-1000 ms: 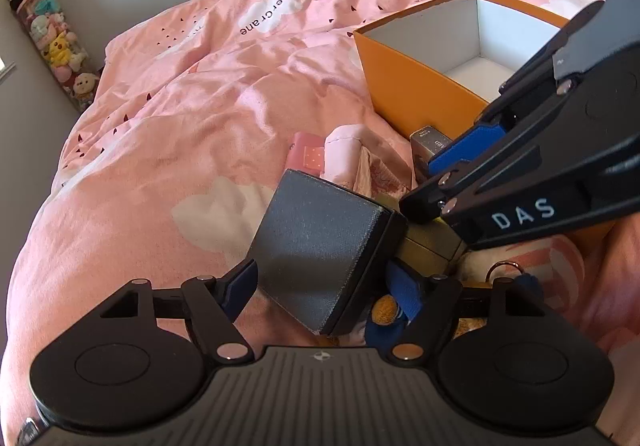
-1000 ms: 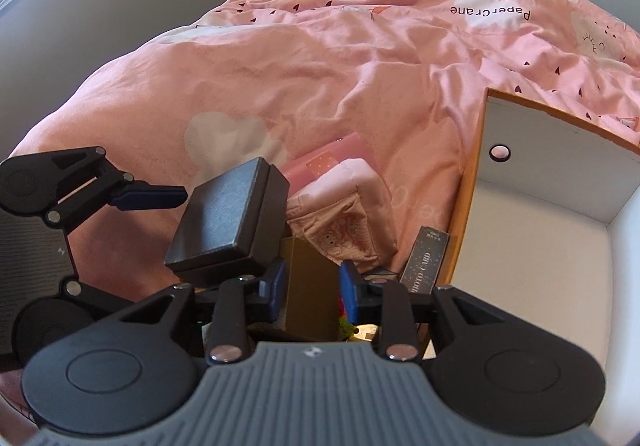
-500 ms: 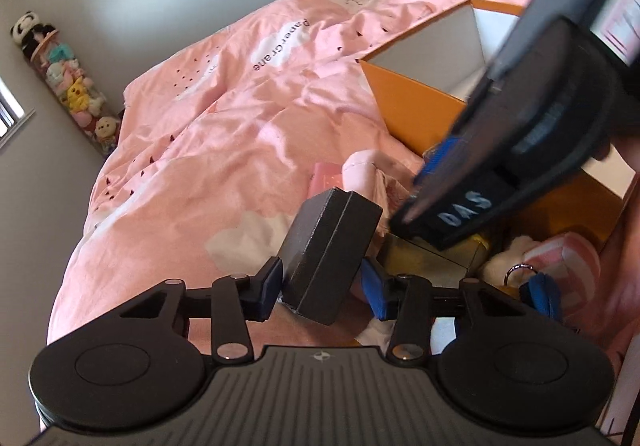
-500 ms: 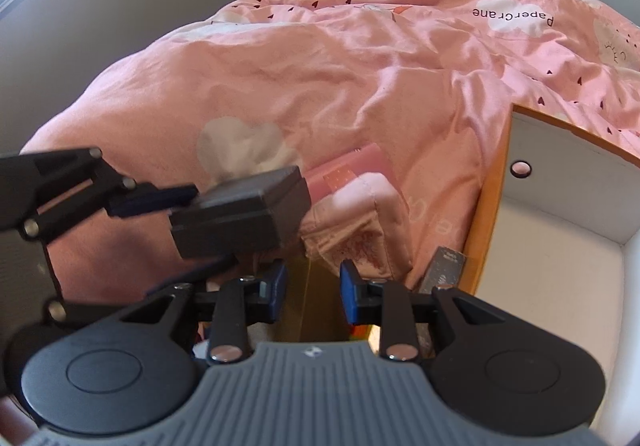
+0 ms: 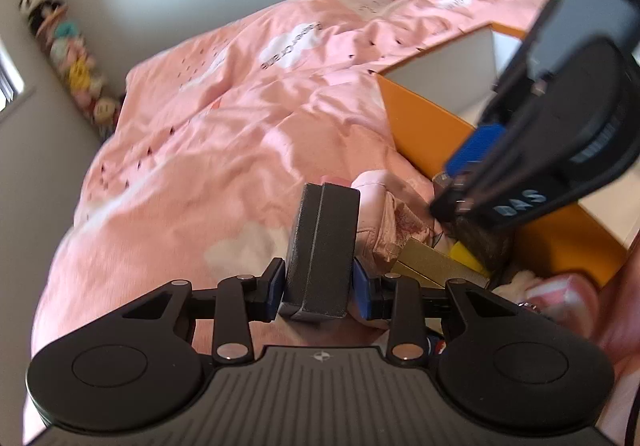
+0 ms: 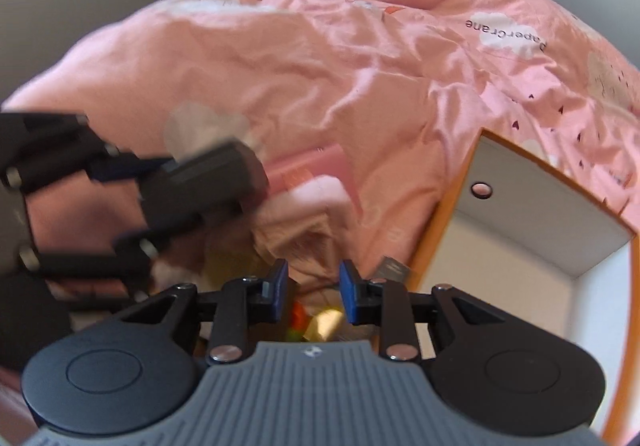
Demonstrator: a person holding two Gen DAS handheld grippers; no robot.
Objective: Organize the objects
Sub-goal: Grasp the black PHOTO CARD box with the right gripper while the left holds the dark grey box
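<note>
My left gripper [image 5: 319, 288] is shut on a black box [image 5: 323, 246] and holds it on edge above the pink duvet. The box shows blurred at the left of the right wrist view [image 6: 202, 185], between the left gripper's fingers. My right gripper [image 6: 313, 292] is open and empty above a pile of small items: a pink pouch [image 6: 308, 213], a gold box [image 5: 434, 266] and a dark card box [image 6: 394, 268]. The right gripper [image 5: 472, 173] hangs at the right of the left wrist view. An orange box [image 6: 440, 221] with a white inside stands open to the right.
The pink duvet [image 5: 224, 149] covers the whole bed. A pink flat packet [image 6: 320, 165] lies behind the pouch. A pink striped plush [image 5: 560, 302] lies near the orange box. A hanging row of plush toys [image 5: 76, 65] is at the far left wall.
My left gripper closed on the black box, lifted it off the pile and turned it on edge. The right gripper rose a little and stayed open.
</note>
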